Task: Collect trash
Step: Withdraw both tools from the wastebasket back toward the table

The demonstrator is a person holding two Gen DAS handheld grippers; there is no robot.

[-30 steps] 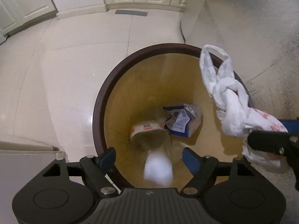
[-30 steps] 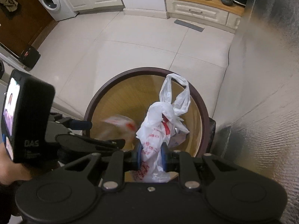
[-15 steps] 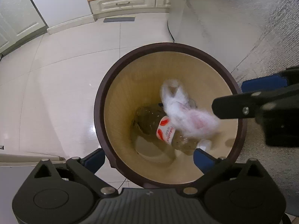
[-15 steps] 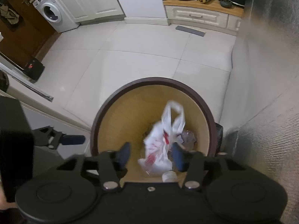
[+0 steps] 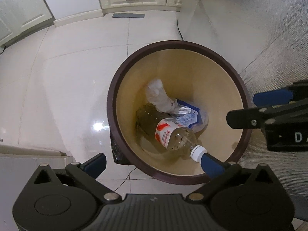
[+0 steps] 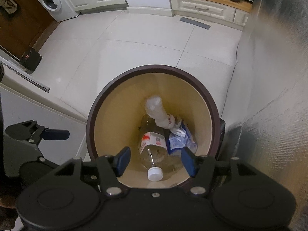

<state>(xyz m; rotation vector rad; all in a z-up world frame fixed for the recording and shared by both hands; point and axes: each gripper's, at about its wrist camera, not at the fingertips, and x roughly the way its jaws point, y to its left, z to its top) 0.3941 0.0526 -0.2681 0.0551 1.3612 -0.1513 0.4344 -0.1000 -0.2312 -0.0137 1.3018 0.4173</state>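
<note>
Round bin point(image 5: 113, 104) with dark brown rim and tan inside, standing on pale floor tiles point(image 5: 67, 67), just beside a silvery wall point(image 5: 259, 28). At the bottom: clear bottle point(image 5: 165, 127) on its side, red-and-white label, white cap point(image 5: 198, 152) toward the near wall. White knotted bag point(image 5: 159, 98) lying over the bottle's far end, leaning on the inner wall. Blue-and-white wrapper point(image 5: 190, 115) right of the bottle, touching it.

Left tongs point(image 5: 154, 163) spread as wide as seen, just opened further, nothing between the blue pads; one pad over the floor outside the rim, the other over the bin's near edge by the cap. Pointing steeply down.

Right tongs point(image 6: 155, 161) parted about halfway, just opened further, empty; poised over the bin's near side with bottle and cap showing in the gap far below. Pads touching nothing.

Farther off: washer point(image 6: 52, 2) at upper left in the right view, low white drawer unit point(image 6: 204, 9) with wooden top against the back wall, dark cord point(image 5: 180, 28) along the floor behind the bin.
</note>
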